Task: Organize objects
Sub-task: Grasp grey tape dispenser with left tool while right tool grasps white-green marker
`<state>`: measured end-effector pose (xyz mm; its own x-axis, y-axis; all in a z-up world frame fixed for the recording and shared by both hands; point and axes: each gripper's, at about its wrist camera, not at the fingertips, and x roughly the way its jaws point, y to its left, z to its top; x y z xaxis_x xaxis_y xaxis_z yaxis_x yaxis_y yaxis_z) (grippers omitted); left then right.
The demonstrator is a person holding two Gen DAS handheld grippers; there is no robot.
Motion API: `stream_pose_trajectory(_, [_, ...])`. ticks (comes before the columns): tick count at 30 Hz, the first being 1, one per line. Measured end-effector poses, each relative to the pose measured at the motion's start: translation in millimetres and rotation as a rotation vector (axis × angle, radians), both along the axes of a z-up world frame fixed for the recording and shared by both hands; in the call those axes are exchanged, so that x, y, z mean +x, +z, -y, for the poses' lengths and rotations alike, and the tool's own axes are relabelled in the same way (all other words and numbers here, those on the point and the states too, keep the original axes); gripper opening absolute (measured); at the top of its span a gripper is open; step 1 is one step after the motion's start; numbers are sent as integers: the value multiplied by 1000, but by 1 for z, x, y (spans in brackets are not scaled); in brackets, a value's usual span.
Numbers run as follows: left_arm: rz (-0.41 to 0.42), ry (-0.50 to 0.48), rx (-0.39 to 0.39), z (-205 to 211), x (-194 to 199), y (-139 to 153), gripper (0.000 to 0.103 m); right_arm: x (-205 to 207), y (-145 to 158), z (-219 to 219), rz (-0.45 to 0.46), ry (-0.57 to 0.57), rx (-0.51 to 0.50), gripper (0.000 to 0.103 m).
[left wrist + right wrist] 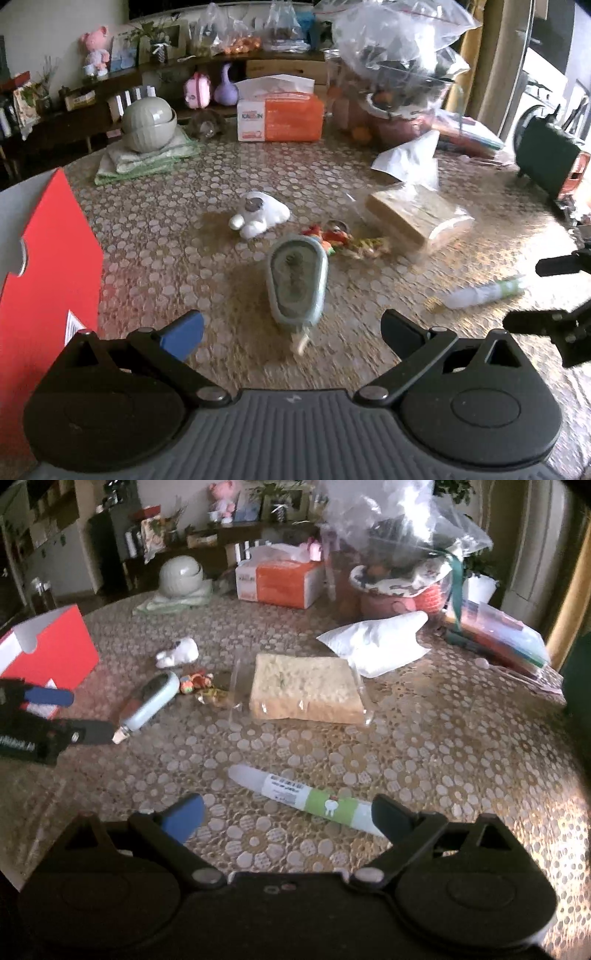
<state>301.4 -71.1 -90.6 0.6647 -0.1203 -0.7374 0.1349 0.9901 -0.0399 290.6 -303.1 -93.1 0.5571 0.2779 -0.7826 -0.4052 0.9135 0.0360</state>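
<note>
Two grippers hang over a round table (443, 738) covered in a lace-patterned cloth of pale flower discs. At the far side sits an orange and white tissue pack (279, 117) whose blue lettering is too blurred to read. At the left edge stands a red cardboard box (48, 266) with a white inside and a small printed label, unreadable. Near the middle lies a flat, pale, spongy block in clear wrap (306, 688), with a crumpled white bag (376, 642) just beyond it. The blue-grey oval correction-tape dispenser (297, 282), with a clear window, lies just ahead of the left gripper (291, 330), whose jaws stand wide apart and hold nothing. The white tube with a green band (306, 799), carrying a barcode sticker and a small tooth mark, lies slanted between the spread, empty fingers of the right gripper (290, 818), its near end touching or just beside the right finger.
</note>
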Motion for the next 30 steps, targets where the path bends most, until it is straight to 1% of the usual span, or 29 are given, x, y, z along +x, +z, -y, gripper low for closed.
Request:
stream_pose_trajectory(6, [-25, -4, 21, 7, 21, -12, 102, 20, -16, 3, -41, 17, -11, 96])
stream_pose_trajectory(11, [-51, 11, 22, 5, 34, -21, 102, 28, -23, 1, -35, 44, -57, 95])
stream_pose_trajectory(14, [-62, 19, 19, 3, 40, -25, 102, 27, -26, -3, -24, 80, -103, 93])
stream_pose_trajectory(16, [-69, 23, 17, 2, 43, -27, 102, 27, -28, -7, -16, 101, -129, 85])
stream_pose_trajectory(17, [-73, 22, 13, 2, 45, -28, 101, 26, -28, -9, -5, 112, -139, 83])
stream_pose_trajectory(18, [-77, 21, 8, 1, 46, -29, 100, 25, -27, -10, -3, 123, -132, 75])
stream_pose_trajectory(19, [-84, 19, 3, 1, 48, -30, 97, 25, -26, -12, -3, 133, -133, 66])
stream_pose_trajectory(21, [-95, 12, -5, 2, 50, -32, 93, 23, -24, -15, -11, 151, -119, 55])
stream_pose_trajectory(22, [-94, 9, -1, 3, 50, -32, 92, 22, -24, -16, -10, 159, -120, 50])
stream_pose_trajectory(23, [-94, 4, 0, 3, 51, -32, 92, 20, -23, -18, -6, 170, -124, 48])
stream_pose_trajectory(24, [-93, 0, -2, 4, 52, -32, 89, 18, -23, -20, -2, 178, -127, 44])
stream_pose_trajectory(26, [-89, -1, 7, 5, 54, -31, 82, 16, -23, -22, 7, 183, -136, 42])
stream_pose_trajectory(28, [-89, 1, 29, 7, 57, -30, 73, 14, -23, -23, 9, 190, -132, 34])
stream_pose_trajectory(29, [-89, -1, 44, 9, 57, -30, 70, 13, -23, -24, 8, 191, -128, 32])
stream_pose_trajectory(30, [-87, -7, 58, 11, 58, -30, 64, 12, -23, -25, 10, 190, -127, 29])
